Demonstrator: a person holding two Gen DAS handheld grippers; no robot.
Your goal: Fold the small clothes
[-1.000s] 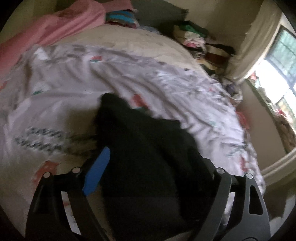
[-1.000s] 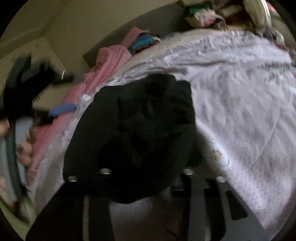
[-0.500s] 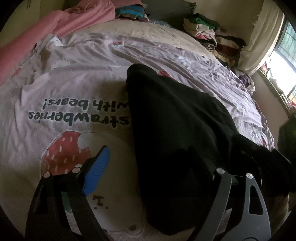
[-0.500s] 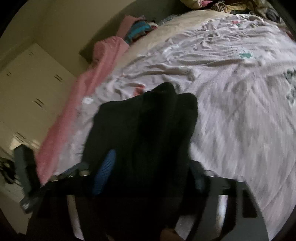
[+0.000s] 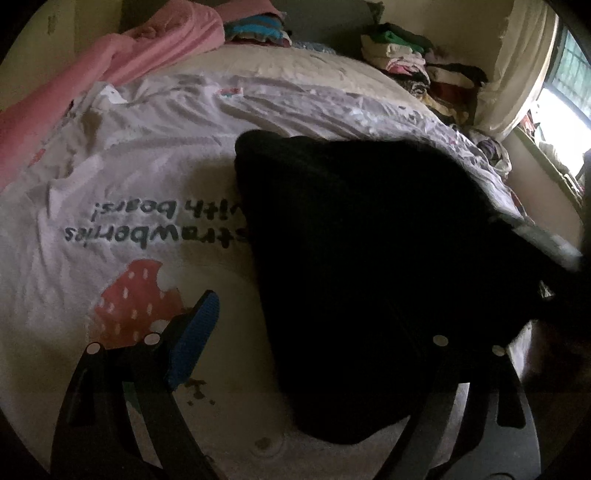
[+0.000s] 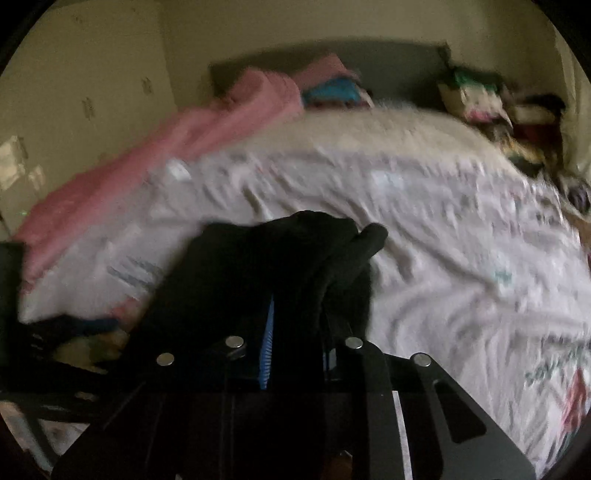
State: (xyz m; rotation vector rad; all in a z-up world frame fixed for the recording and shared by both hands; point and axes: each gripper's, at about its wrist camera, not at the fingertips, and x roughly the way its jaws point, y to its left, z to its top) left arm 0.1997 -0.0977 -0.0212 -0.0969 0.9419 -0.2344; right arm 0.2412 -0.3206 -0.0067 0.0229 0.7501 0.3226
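A black garment (image 5: 362, 258) lies on the white bedspread (image 5: 129, 177) printed with strawberries and lettering. My left gripper (image 5: 306, 310) hovers low over it and stands wide open. Its left blue pad (image 5: 195, 332) is clear of the cloth, while the garment's near edge drapes over and hides the right finger. In the right wrist view my right gripper (image 6: 297, 332) has its jaws closing, with a bunched fold of the black garment (image 6: 295, 258) pinched between the blue pads (image 6: 267, 347) and lifted off the bed.
A pink blanket (image 5: 110, 62) runs along the bed's left side. Stacks of folded clothes (image 5: 406, 62) sit at the head of the bed on the right, with a teal pile (image 5: 255, 29) in the middle. A curtain and a bright window (image 5: 554, 85) are at the far right.
The right gripper's jaws have narrowed onto the black garment, and it has rolled and lifted with the cloth. The left gripper has sunk slightly towards the bedspread, still wide open.
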